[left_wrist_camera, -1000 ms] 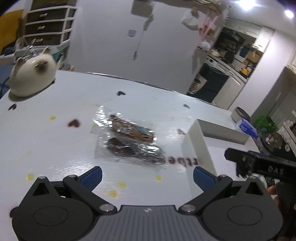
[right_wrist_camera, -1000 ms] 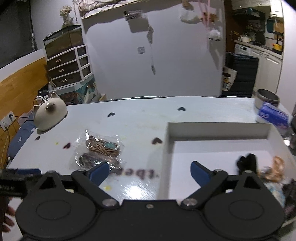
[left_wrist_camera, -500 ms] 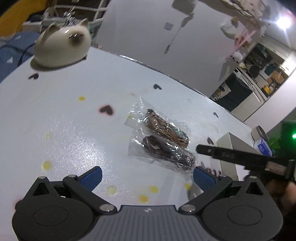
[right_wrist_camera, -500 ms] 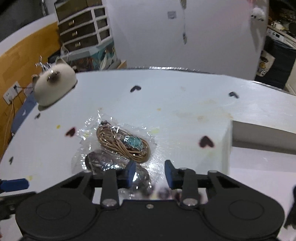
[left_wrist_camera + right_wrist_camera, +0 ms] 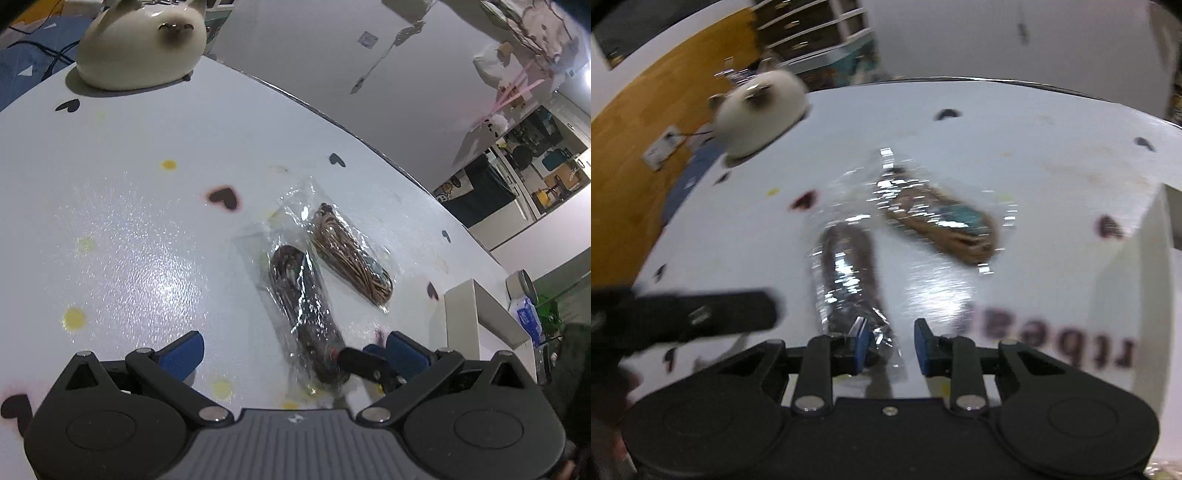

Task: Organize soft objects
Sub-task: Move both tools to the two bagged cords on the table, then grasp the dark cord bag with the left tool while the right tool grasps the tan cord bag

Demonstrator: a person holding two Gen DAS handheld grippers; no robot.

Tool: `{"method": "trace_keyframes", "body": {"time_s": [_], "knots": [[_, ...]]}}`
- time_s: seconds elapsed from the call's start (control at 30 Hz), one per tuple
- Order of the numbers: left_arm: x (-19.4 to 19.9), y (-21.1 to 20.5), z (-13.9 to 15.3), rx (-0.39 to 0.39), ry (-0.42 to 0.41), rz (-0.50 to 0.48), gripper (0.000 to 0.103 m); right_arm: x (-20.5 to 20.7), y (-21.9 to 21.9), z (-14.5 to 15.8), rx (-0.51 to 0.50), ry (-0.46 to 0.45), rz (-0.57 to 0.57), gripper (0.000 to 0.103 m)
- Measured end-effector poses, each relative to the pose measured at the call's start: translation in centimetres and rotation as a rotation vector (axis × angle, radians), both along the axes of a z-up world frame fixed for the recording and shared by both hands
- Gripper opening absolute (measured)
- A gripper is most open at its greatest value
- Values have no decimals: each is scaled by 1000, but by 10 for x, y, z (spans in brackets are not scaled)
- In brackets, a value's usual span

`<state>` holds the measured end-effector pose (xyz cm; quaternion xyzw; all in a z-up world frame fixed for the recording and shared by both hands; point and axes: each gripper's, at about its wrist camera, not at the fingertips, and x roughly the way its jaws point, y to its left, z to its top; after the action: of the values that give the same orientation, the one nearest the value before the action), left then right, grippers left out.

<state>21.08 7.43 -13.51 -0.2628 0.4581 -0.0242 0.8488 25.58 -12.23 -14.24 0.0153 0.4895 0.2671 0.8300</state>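
Two clear plastic bags lie side by side on the white table. One holds a dark cord bundle (image 5: pixel 299 295) (image 5: pixel 846 273), the other a brown cord bundle (image 5: pixel 351 258) (image 5: pixel 942 225). My right gripper (image 5: pixel 892 341) is low over the near end of the dark bundle's bag. Its jaws are closing with the bag's crinkled end between them; the right pad still stands clear of it. My left gripper (image 5: pixel 295 352) is open just short of the same bag, with nothing held. One right finger (image 5: pixel 362 363) shows beside the bag in the left wrist view.
A white open box (image 5: pixel 476 314) (image 5: pixel 1126 258) stands to the right of the bags. A cream cat-shaped ornament (image 5: pixel 144 48) (image 5: pixel 761 107) sits at the table's far left edge. Heart and yellow dot marks speckle the table (image 5: pixel 129 221).
My right gripper swung left from over the box to the dark bundle and dropped low, its jaws narrowing from wide. My left gripper moved closer and lower toward the bags and stayed open.
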Motion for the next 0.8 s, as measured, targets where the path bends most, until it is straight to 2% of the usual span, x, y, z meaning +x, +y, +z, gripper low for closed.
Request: {"method": "trace_keyframes", "body": {"time_s": [0.13, 0.3, 0.4, 0.5, 0.67, 0.8], "knots": [[13, -3, -1, 21, 0, -1, 103, 4, -6, 15, 11, -77, 7, 29], [32, -15, -4, 57, -4, -33, 103, 54, -27, 23, -26, -140, -79, 30], [42, -30, -8, 119, -6, -79, 103, 79, -31, 23, -42, -163, -79, 29], [50, -47, -13, 219, -2, -126, 103, 92, -24, 15, -67, -174, -36, 29], [56, -61, -22, 336, 9, -187, 100, 94, -20, -2, -111, -145, -1, 29], [51, -60, -23, 410, 6, -206, 87, 77, -27, -6, -127, -125, -11, 29]]}}
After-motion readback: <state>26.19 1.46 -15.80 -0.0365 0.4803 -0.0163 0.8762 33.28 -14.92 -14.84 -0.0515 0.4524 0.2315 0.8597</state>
